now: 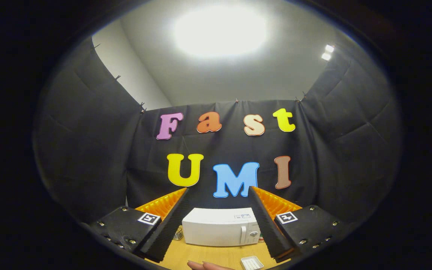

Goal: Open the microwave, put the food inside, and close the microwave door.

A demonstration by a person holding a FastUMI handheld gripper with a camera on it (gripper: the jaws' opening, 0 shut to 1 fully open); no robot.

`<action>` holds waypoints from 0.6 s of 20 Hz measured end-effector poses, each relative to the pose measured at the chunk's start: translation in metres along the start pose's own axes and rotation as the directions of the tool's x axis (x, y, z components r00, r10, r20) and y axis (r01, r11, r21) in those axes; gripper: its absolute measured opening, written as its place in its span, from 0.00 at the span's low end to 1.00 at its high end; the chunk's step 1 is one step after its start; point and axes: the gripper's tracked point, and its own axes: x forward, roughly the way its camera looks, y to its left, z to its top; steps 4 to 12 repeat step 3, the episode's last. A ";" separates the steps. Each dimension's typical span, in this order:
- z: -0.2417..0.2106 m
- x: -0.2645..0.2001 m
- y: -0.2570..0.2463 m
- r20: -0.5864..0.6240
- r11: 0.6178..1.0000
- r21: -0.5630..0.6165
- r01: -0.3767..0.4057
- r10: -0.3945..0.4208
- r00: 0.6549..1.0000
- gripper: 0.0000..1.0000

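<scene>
Tongs (219,191) first: my gripper's two fingers are spread wide apart, nothing between them, pointing at 12 o'clock toward the back of the booth. Right between them, a bit further on, sits the white microwave (220,227) on the wooden table (216,255), door closed, handle and knob on its right side. Closer to me, around 5 o'clock from the microwave, there's a small white tray (251,263). Someone's fingertips (206,266) poke in at 6 o'clock.

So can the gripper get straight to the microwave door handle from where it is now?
Probably yes. The gripper is open, and the microwave sits beyond the fingers with its door shut and handle facing them. Only bare table lies between; the small white tray sits aside.
</scene>
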 end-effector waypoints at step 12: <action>-0.016 0.006 0.008 -0.077 1.000 0.013 -0.025 0.026 0.997 0.97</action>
